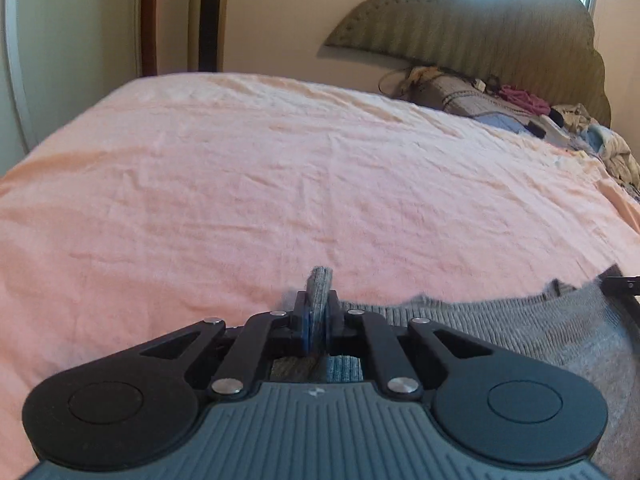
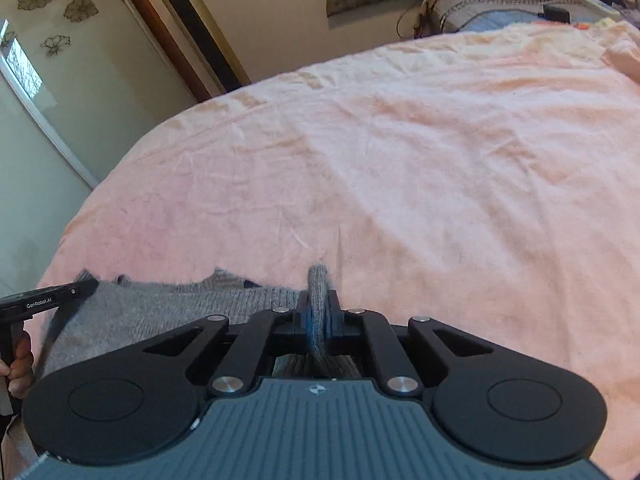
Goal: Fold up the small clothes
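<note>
A grey knitted garment (image 1: 500,332) is stretched between my two grippers above the near side of a bed with a pink sheet (image 1: 240,180). My left gripper (image 1: 319,312) is shut on one folded edge of the knit, which sticks up between its pads. My right gripper (image 2: 319,312) is shut on the other edge of the grey garment (image 2: 160,308). The left gripper's black body (image 2: 44,300) shows at the left edge of the right wrist view, with a person's hand (image 2: 18,364) on its handle. The garment's lower part hangs hidden beneath the grippers.
The pink sheet (image 2: 400,160) spreads wide ahead of both grippers. A padded headboard (image 1: 480,32), a grey and blue quilt (image 1: 472,100) and a pile of loose clothes (image 1: 600,144) lie at the far right. A wall, a door frame and a tall gold tower unit (image 2: 200,28) stand at the left.
</note>
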`<state>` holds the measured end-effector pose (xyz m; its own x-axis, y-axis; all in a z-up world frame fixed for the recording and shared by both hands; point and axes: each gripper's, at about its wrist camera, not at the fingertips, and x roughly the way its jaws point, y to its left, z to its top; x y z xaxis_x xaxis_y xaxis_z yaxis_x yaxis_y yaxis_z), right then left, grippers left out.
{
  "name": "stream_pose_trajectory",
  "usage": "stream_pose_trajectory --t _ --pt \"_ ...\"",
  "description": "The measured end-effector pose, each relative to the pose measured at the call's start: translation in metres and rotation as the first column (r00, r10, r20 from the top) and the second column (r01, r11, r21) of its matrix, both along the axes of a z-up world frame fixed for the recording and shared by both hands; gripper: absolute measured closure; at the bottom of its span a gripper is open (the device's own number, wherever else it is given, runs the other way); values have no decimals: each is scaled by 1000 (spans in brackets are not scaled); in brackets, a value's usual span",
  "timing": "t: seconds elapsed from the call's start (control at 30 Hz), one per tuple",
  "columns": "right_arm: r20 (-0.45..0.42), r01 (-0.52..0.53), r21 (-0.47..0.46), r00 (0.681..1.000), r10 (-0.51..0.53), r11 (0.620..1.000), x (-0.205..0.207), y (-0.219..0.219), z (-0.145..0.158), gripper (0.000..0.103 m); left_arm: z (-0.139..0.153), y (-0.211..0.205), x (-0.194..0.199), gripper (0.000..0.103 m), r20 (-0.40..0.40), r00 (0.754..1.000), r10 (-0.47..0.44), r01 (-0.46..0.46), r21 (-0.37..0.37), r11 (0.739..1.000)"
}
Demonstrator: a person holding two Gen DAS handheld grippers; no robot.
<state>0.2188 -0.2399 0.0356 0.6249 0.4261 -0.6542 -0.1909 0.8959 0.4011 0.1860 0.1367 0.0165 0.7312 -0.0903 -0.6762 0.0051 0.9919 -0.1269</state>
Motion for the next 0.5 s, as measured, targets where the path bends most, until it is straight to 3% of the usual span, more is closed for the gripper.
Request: stream_pose_trajectory --t 0.07,0.1,0.17,0.23,0.3,0.37,0.4,0.47,0.5 --pt "31 55 56 998 -56 997 1 -12 5 92 7 5 -1 97 34 999 30 -30 5 1000" --pt "16 70 63 997 -71 996 4 -16 1 92 5 7 2 97 14 999 41 -42 4 999" --pt "-43 68 28 997 -67 997 9 -12 -16 92 -7 6 4 97 -26 998 52 -51 42 998" --pt "-36 87 24 996 -86 996 3 -7 -24 91 -10 1 -6 94 3 999 38 -38 93 995" --pt "-50 111 54 993 -108 992 -2 -8 -17 74 1 -2 -18 92 2 999 53 -53 98 994" --pt "24 144 58 989 -146 988 -17 -10 1 34 16 -3 -35 90 55 996 71 -76 101 992" --pt "86 168 58 981 -172 984 -27 -10 12 31 26 -7 -48 83 101 992 80 -89 88 992" --pt "135 139 96 979 -151 986 -38 2 24 30 35 -23 -61 48 162 986 41 -51 56 997" --pt "135 106 86 984 -116 991 -39 15 26 28 35 -37 -64 17 179 984 14 -26 60 998"
